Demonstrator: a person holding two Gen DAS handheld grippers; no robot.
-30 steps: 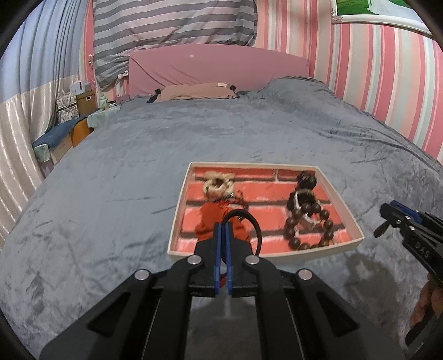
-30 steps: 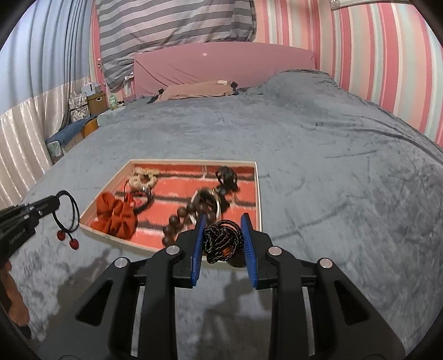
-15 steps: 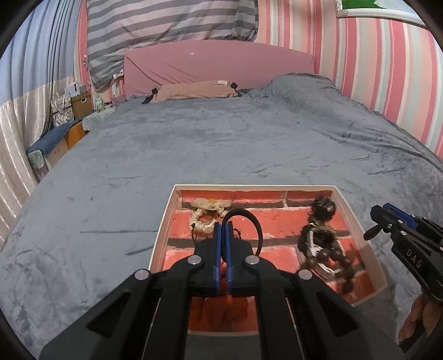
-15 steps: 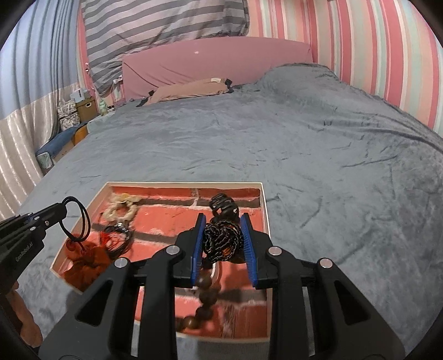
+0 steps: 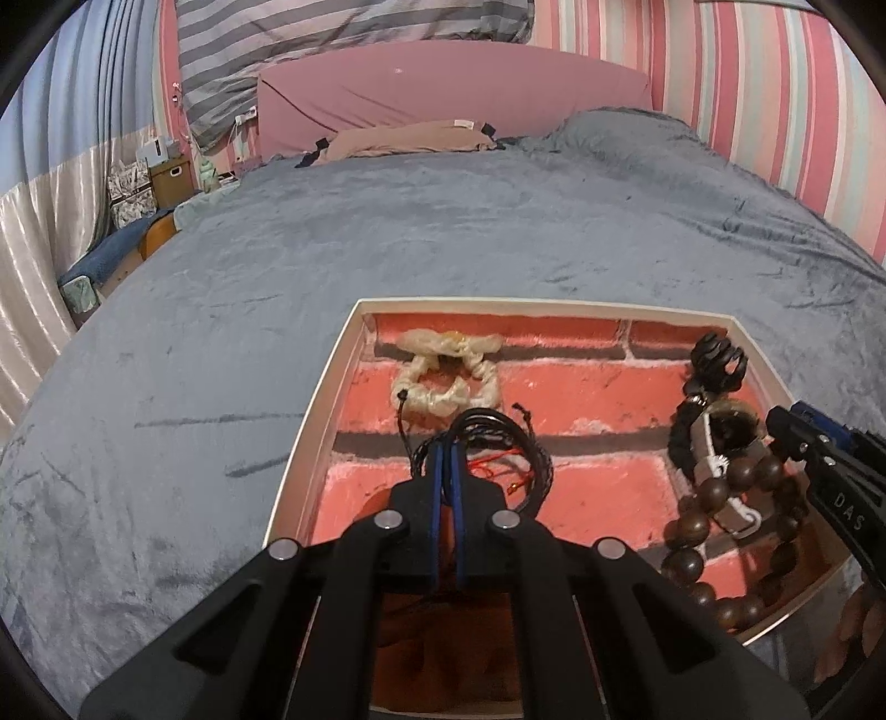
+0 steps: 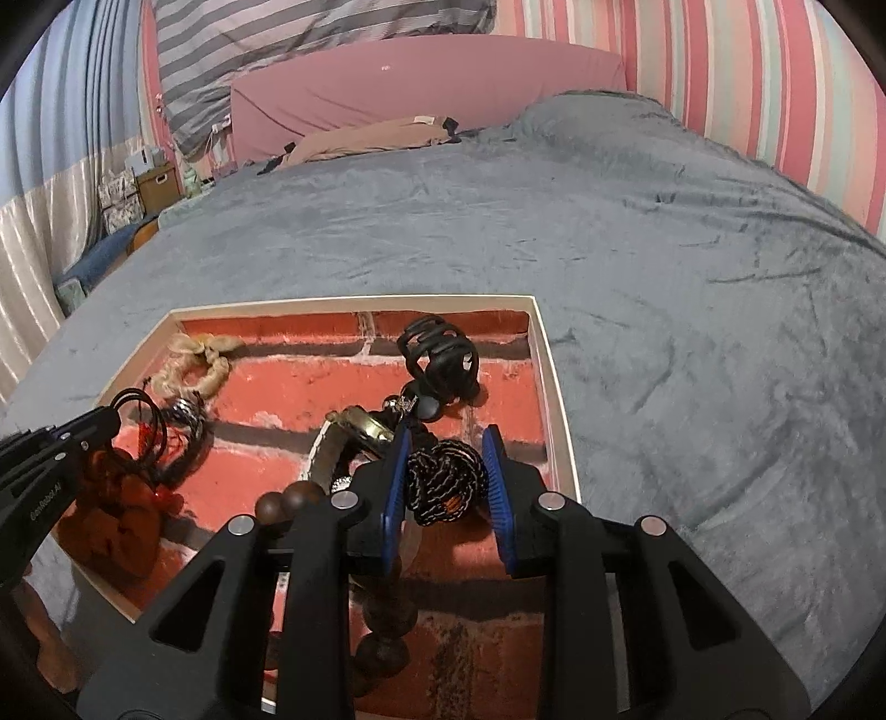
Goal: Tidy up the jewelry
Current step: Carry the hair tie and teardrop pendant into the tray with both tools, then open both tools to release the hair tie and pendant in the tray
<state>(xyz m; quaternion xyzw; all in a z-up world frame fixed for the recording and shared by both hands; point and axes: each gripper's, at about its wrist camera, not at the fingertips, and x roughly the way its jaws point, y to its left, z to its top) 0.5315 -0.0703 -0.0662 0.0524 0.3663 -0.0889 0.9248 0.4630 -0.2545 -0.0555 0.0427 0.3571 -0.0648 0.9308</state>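
A white-rimmed tray point(image 5: 326, 387) with a brick-pattern floor lies on the grey bedspread. In it are a cream scrunchie point(image 5: 443, 371), a black claw clip point(image 5: 717, 354), a brown wooden bead bracelet point(image 5: 720, 515) and a red scrunchie point(image 6: 122, 515). My left gripper point(image 5: 446, 448) hangs low over the tray's left half, shut on a thin black hair tie point(image 5: 482, 418). My right gripper point(image 6: 443, 443) is over the tray's right half point(image 6: 554, 399), its pads pressing a bundled black braided bracelet point(image 6: 443, 479). Each gripper shows at the edge of the other's view.
The grey bedspread point(image 6: 692, 277) stretches around the tray on all sides. A pink headboard point(image 5: 443, 94), a striped pillow point(image 5: 332, 39) and a tan pillow point(image 5: 410, 138) lie at the far end. Boxes point(image 5: 166, 171) and a curtain stand at the far left.
Both grippers have moved forward and down, from before the tray's near edge to over its floor. The hair tie and the braided bracelet stay gripped.
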